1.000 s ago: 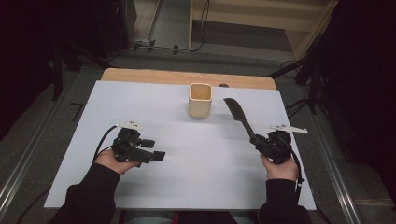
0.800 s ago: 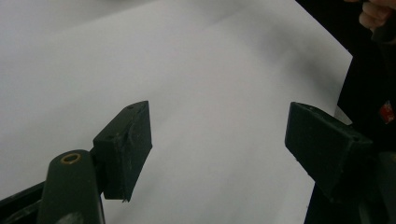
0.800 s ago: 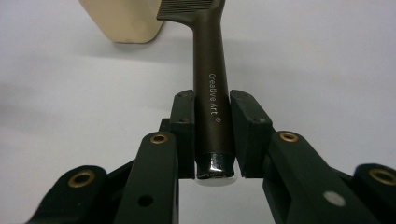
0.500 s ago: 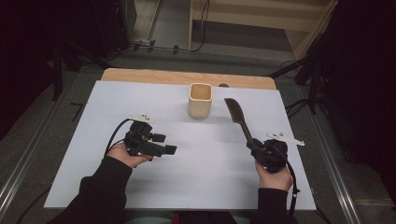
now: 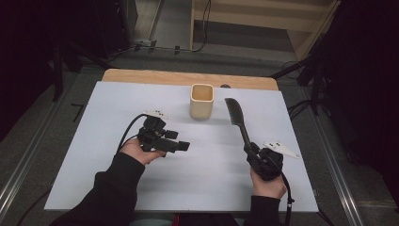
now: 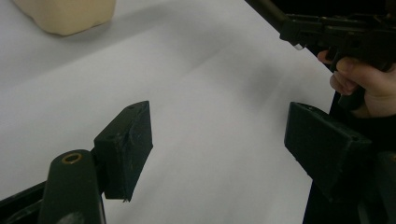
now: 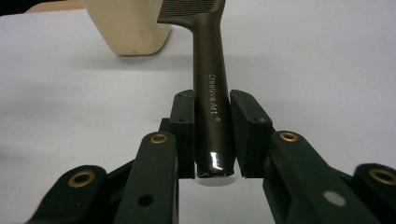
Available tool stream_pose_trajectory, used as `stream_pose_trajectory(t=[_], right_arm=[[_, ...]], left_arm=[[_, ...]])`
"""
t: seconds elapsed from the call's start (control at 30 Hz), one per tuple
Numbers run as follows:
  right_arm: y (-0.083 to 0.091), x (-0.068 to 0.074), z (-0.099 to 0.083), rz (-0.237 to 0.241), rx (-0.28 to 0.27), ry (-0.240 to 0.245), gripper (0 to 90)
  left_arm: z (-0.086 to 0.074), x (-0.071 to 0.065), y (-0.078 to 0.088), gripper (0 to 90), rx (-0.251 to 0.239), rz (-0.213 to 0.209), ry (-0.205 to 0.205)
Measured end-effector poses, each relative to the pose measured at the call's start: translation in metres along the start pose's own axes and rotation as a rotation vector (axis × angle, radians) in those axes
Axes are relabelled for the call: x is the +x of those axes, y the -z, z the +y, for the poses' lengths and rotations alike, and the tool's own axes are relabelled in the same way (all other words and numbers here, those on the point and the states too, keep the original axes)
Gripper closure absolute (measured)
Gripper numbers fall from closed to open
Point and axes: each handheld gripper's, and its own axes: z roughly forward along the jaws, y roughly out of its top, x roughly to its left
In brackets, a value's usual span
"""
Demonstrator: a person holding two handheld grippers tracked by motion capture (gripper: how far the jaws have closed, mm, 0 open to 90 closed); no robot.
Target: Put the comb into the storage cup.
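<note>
The right gripper (image 7: 212, 140) is clamped on the handle of a dark comb (image 7: 208, 88), its 2 black pads pressed flat against the handle's 2 sides near the butt end. The comb is a slim, dark brown-black piece with a smooth, faintly glossy handle that carries small white lettering reading "Creative Art" along its length. The butt end is rounded and catches a bright glint of light. Farther along, the handle widens into a head with a row of very fine, closely set teeth.

In the high view the comb (image 5: 237, 123) runs away from the right gripper (image 5: 252, 153) toward the far side of the white counter (image 5: 108, 108), its toothed head lying just beside the cup (image 5: 202, 100) and apart from it. Whether the head rests on the counter or hangs just above it cannot be told. The cup is cream-coloured, squarish with rounded corners, upright and open at the top.

The left gripper (image 6: 219, 140) has its 2 jaws standing wide apart with nothing between them, over bare counter. In the high view the left gripper (image 5: 176, 143) sits left of the cup, pointing toward the right hand (image 5: 268, 184).
</note>
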Motion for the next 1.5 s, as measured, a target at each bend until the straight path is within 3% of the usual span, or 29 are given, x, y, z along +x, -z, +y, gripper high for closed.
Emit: stream_pose_trajectory(t=[0.27, 0.63, 0.73, 0.93, 1.5], right_arm=[[-0.001, 0.006, -0.009, -0.010, -0.050, -0.007, 70.3], [-0.004, 0.012, -0.014, -0.013, -0.077, -0.018, 70.3], [-0.004, 0.014, -0.015, -0.017, -0.091, -0.021, 70.3], [-0.006, 0.017, -0.016, -0.019, -0.105, -0.031, 70.3], [-0.009, 0.025, -0.021, -0.032, -0.141, -0.033, 70.3]], left_arm=[[0.009, -0.006, -0.013, 24.9, 0.008, 0.003, -0.004], [0.024, -0.015, -0.029, 24.9, -0.009, 0.022, -0.016], [0.027, -0.017, -0.033, 24.9, -0.018, 0.012, 0.002], [0.031, -0.018, -0.040, 25.0, -0.009, 0.023, 0.002], [0.048, -0.032, -0.064, 25.7, -0.028, 0.056, -0.036]])
